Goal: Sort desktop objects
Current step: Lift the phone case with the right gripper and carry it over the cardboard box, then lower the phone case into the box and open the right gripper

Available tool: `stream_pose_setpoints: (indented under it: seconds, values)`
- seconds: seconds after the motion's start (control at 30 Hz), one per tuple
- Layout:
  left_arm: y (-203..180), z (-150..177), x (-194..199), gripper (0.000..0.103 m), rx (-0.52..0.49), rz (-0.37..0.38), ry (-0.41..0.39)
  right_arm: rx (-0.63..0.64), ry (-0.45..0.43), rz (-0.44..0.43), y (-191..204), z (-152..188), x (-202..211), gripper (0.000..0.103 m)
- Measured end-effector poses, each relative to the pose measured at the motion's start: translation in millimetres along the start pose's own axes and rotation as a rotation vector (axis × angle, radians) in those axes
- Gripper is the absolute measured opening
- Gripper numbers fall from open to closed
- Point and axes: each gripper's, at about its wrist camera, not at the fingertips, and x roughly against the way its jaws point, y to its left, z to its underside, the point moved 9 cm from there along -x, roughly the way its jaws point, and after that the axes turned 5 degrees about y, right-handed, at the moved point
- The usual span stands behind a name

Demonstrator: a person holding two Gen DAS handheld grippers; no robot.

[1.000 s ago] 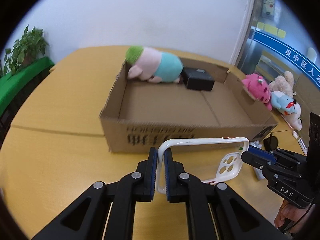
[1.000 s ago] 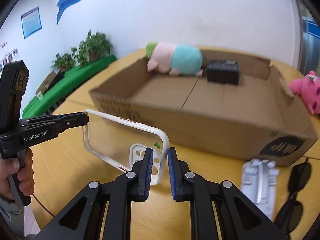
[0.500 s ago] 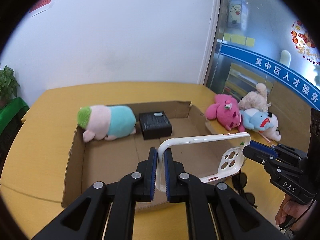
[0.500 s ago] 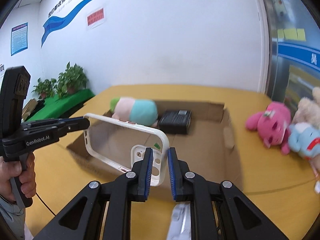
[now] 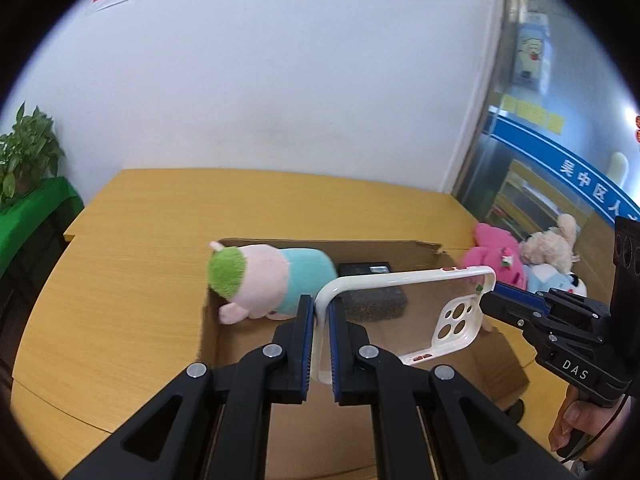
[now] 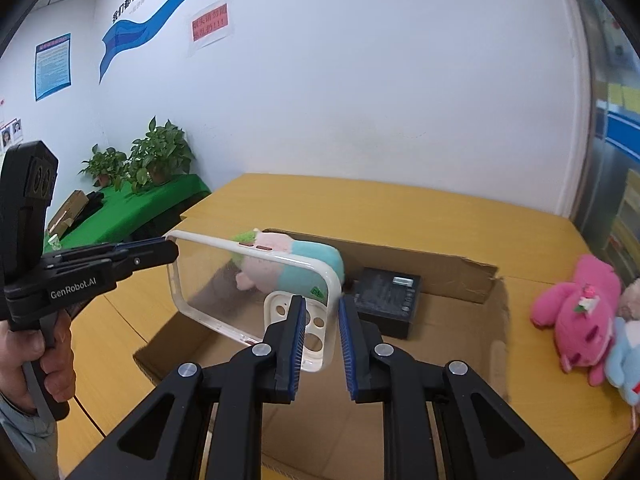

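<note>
Two grippers meet on one clear, white-rimmed phone case (image 5: pixel 400 275), which hangs in the air above an open cardboard box (image 5: pixel 210 336) on the wooden table (image 5: pixel 140 240).

Left wrist view: the left gripper (image 5: pixel 318 304) has its blue pads pressed onto the case's short end, pinching the rim. The case runs out toward 3 o'clock, where the right gripper (image 5: pixel 490 300) reaches in at the camera-cutout end; its jaws are edge-on here, so their gap cannot be read. A hand (image 5: pixel 572 420) grips that tool at 4 o'clock. Only this view shows a beige plush (image 5: pixel 552 244) behind the pink plush (image 5: pixel 496 256), outside the box at 2 o'clock.

Right wrist view: the right gripper (image 6: pixel 321 304) shows what the other view hides. Its jaws have just been opening and stand slightly parted, with the case's cutout corner loose between them. The left gripper (image 6: pixel 172 250) comes in from 9 o'clock, closed on the far end, with a hand (image 6: pixel 48 360) below it. In the box at 12 o'clock lie a pink-and-teal plush with a green top (image 6: pixel 280 268) and, just beside it at 1 o'clock, a black device (image 6: pixel 386 296). Potted plants (image 6: pixel 156 156) on a green cloth sit at 10 o'clock.
</note>
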Motion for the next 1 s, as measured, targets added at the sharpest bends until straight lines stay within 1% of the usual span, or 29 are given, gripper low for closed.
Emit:
stream_pose_setpoints:
  seconds: [0.1, 0.17, 0.3, 0.47, 0.57, 0.7, 0.77, 0.87, 1.0]
  values:
    - [18, -3, -15, 0.006, 0.005, -0.04, 0.037, -0.002, 0.055, -0.029, 6, -8, -32, 0.02]
    - [29, -3, -29, 0.006, 0.003, -0.059, 0.075, -0.006, 0.108, -0.042, 8, -9, -57, 0.021]
    - [49, 3, -58, 0.006, 0.012, -0.092, 0.151, -0.033, 0.188, -0.067, 9, -4, -97, 0.022]
    - [65, 15, -91, 0.006, 0.009, -0.127, 0.238, -0.071, 0.268, -0.094, 7, 6, -134, 0.022]
    - [69, 23, -113, 0.006, -0.018, -0.162, 0.305, -0.106, 0.335, -0.113, 3, 15, -160, 0.022]
    - [76, 33, -135, 0.006, -0.032, -0.205, 0.384, -0.141, 0.423, -0.127, -3, 32, -194, 0.026]
    - [80, 38, -147, 0.006, -0.054, -0.249, 0.423, -0.146, 0.462, -0.137, -2, 39, -207, 0.026]
    - [84, 45, -160, 0.006, -0.071, -0.284, 0.473, -0.158, 0.529, -0.149, -1, 51, -225, 0.027]
    - [90, 56, -172, 0.007, -0.08, -0.323, 0.535, -0.209, 0.589, -0.18, -3, 65, -246, 0.028]
